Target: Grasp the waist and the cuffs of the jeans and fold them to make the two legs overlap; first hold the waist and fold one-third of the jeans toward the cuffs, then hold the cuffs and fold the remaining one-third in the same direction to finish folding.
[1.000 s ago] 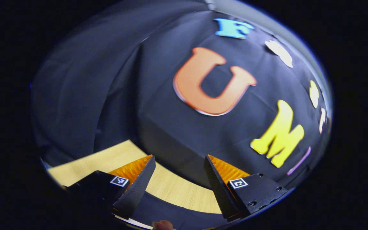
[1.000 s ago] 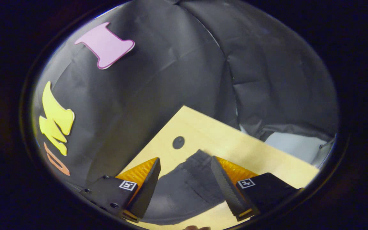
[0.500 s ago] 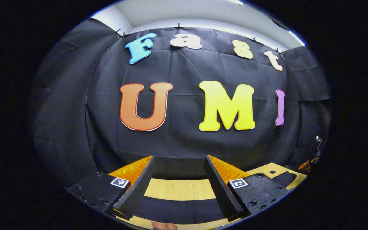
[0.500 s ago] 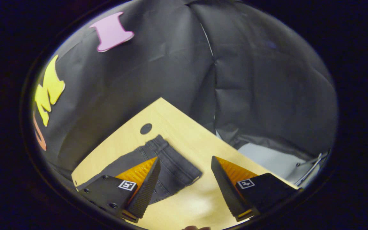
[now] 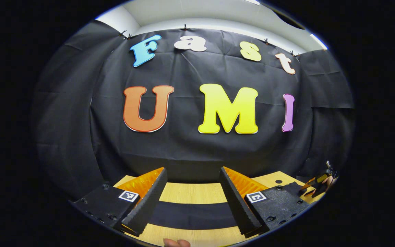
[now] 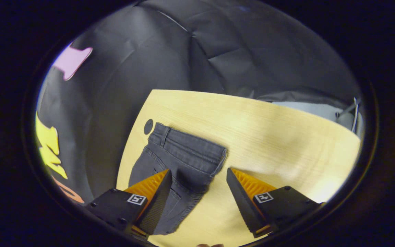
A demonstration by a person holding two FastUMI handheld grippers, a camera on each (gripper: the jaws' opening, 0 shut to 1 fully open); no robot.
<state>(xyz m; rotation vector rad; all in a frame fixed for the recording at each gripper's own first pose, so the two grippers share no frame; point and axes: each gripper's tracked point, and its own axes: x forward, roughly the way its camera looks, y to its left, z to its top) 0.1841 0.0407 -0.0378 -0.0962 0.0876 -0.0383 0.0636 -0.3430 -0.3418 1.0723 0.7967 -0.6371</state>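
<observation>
Dark grey jeans lie flat on the light wood table. In the right gripper view the waistband end lies just ahead, partly behind my left finger. My right gripper hovers open above it, with nothing between its fingers. In the left gripper view a dark band of the jeans runs across the table under my open left gripper. The right gripper appears small at the far right of that view, near the jeans' other end.
A round dark hole in the table sits just beyond the waistband's corner. The black cloth wall rises right behind the table's far edge. Bare tabletop stretches to the right of the waist. A fingertip shows at the bottom edge.
The left gripper swung level to face the back wall and shifted slightly. The right gripper tipped down and turned, so the waistband and more tabletop came into view. Both stayed open.
</observation>
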